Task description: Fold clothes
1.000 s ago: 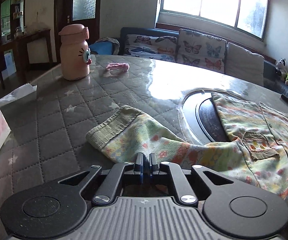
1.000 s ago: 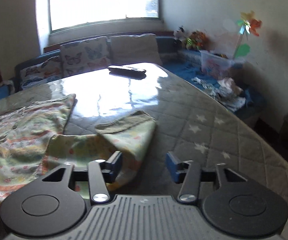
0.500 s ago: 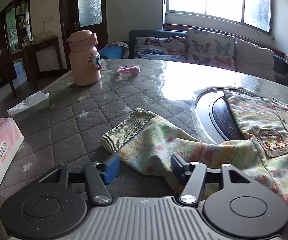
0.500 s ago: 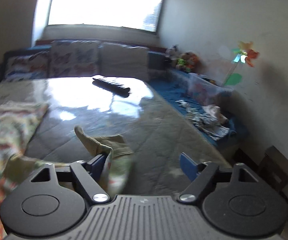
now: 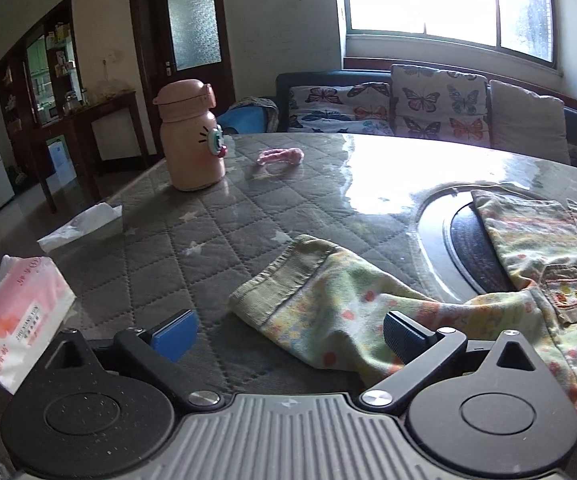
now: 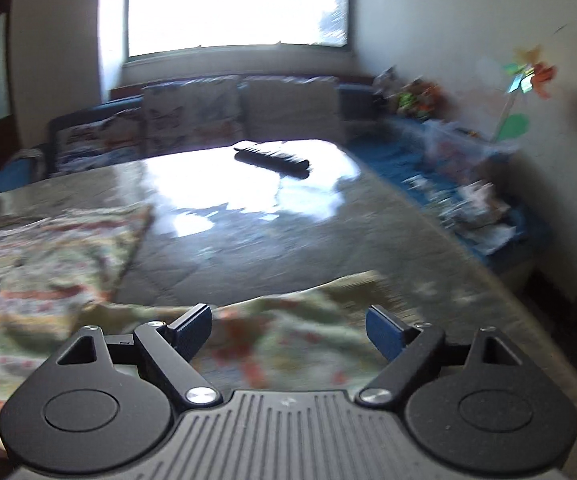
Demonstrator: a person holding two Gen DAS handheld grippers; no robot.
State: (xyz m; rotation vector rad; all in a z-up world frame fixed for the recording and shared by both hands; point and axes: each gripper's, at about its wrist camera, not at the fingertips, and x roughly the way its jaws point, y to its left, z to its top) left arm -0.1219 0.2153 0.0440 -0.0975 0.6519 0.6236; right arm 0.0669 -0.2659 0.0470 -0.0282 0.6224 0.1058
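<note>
A child's floral top with ribbed olive cuffs lies on the quilted grey table. In the left wrist view its left sleeve (image 5: 320,304) stretches out toward me, cuff at the far end, body (image 5: 540,256) at right. My left gripper (image 5: 288,332) is open wide and empty, hovering just before the sleeve. In the blurred right wrist view the other sleeve (image 6: 300,320) lies between the jaws of my right gripper (image 6: 288,330), which is open and empty; the body (image 6: 48,248) spreads to the left.
A pink bottle (image 5: 190,136) and a pink hair tie (image 5: 280,157) sit at the table's far side. A tissue pack (image 5: 16,316) and a loose tissue (image 5: 82,226) lie at left. A round inset hob (image 5: 460,240) is partly under the top. A remote (image 6: 272,158) lies far off.
My left gripper went from shut to wide open, let go of the sleeve and drew back. My right gripper stayed open and swung over the other sleeve.
</note>
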